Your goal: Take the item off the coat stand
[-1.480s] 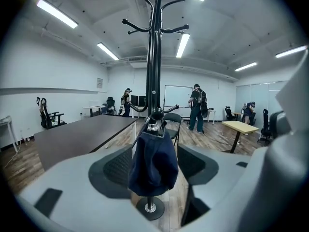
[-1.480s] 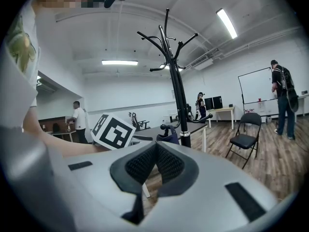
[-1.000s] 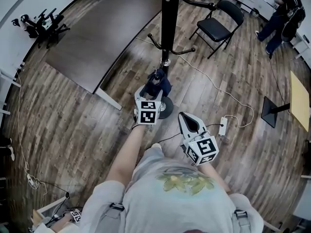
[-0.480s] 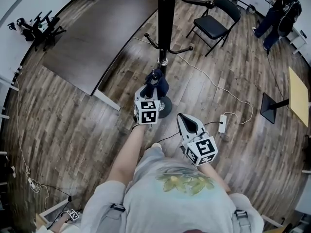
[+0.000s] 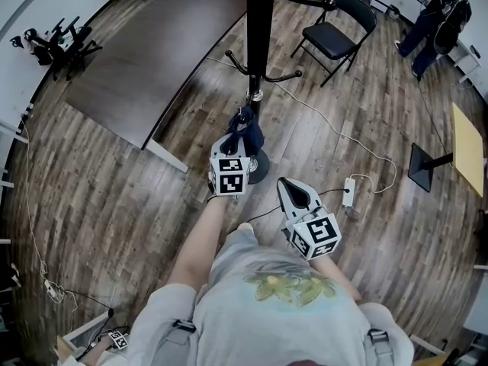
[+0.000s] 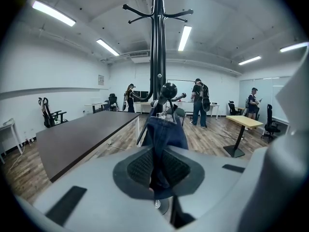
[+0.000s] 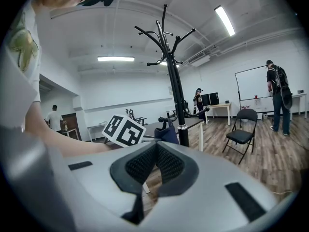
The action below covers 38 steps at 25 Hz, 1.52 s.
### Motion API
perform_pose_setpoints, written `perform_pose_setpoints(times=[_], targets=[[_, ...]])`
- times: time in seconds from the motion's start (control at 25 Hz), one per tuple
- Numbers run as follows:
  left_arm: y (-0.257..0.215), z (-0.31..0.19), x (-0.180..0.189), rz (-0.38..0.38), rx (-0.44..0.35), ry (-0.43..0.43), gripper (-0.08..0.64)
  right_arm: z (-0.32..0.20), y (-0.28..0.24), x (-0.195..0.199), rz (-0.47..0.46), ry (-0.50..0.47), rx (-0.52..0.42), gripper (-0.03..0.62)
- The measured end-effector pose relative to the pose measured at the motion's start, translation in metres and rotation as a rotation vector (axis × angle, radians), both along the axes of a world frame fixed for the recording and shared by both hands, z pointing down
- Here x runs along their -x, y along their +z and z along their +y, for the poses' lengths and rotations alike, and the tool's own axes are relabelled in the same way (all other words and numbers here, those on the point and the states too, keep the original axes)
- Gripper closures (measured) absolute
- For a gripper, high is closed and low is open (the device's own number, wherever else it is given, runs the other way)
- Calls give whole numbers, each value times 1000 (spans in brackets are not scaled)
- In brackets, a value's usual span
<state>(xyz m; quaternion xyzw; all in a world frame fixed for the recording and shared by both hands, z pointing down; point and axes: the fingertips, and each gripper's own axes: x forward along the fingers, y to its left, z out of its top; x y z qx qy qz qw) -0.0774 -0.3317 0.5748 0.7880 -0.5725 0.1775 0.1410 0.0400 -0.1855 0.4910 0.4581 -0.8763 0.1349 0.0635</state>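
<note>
A tall black coat stand [image 5: 259, 36] rises in front of me, its pole [image 6: 156, 57] straight ahead in the left gripper view. A dark blue cloth item [image 5: 248, 132] hangs from a low ball-tipped hook [image 6: 168, 90]. My left gripper [image 5: 239, 139] is at that hook, its jaws closing with the blue item [image 6: 166, 134] pinched between the pads [image 6: 142, 168]. My right gripper [image 5: 287, 186] hangs lower and to the right, shut with nothing in it [image 7: 155, 166]. From there the stand [image 7: 176, 95] and the blue item [image 7: 168, 134] show ahead.
A long dark table [image 5: 152, 59] stands left of the stand, a black folding chair [image 5: 339, 33] to its right. A cable and power strip [image 5: 350, 197] lie on the wood floor. A yellow table [image 5: 470, 155] and a person [image 5: 438, 17] are far right.
The left gripper's jaws have drawn together round the blue item at the hook. The right gripper has stayed where it was.
</note>
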Motion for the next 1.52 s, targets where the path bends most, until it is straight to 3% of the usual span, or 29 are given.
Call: perform_pose_setpoints(times=[1.52], targets=[[-55,32,5,44,-116,-35,525,24,-4,-3,-12,-27,-9,586]])
